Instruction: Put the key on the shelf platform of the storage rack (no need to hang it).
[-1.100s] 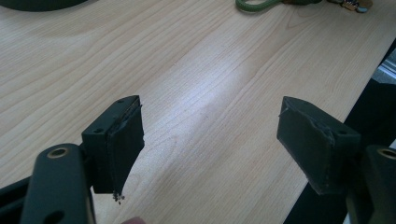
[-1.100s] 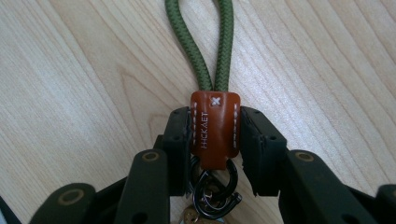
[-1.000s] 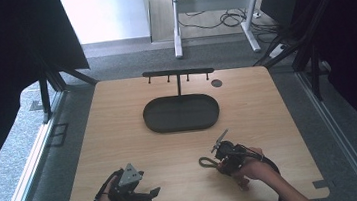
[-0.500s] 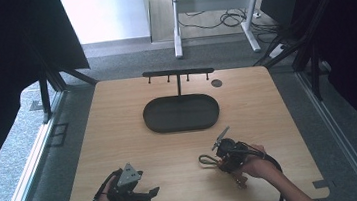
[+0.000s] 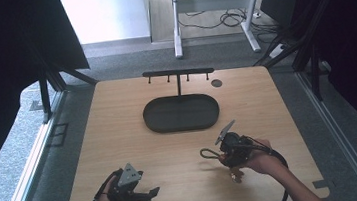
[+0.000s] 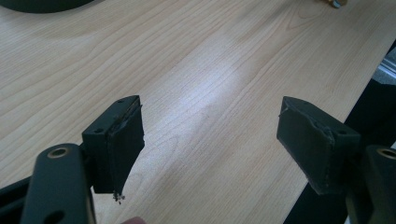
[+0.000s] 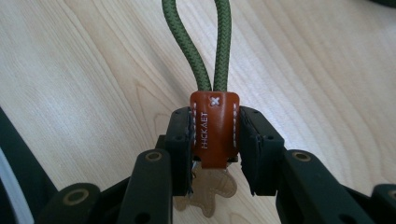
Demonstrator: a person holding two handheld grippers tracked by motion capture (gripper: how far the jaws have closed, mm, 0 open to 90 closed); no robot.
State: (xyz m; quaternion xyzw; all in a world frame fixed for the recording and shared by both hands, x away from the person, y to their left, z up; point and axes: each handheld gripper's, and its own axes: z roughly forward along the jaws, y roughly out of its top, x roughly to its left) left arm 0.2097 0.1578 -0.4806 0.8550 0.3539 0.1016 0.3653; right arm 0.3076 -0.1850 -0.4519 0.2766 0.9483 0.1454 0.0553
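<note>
My right gripper (image 7: 215, 140) is shut on the brown leather tab of a keychain (image 7: 213, 126). Its green cord loop (image 7: 205, 42) sticks out ahead of the jaws, and a tan leather charm (image 7: 210, 193) hangs below them. In the high view the right gripper (image 5: 222, 153) is held above the table's front right part, with the cord loop (image 5: 207, 153) pointing left. The left gripper (image 5: 148, 194) rests near the front left edge. Its jaws (image 6: 210, 140) stand open over bare wood with nothing between them.
A dark oval tray (image 5: 181, 113) lies at the table's middle, with a black hook rack (image 5: 177, 73) standing behind it. A small round disc (image 5: 216, 83) sits at the back right. The wooden table (image 5: 120, 137) ends close behind both hands.
The right hand has risen a little with the keychain in its jaws, and the cord loop has lifted with it. The left hand has stayed put.
</note>
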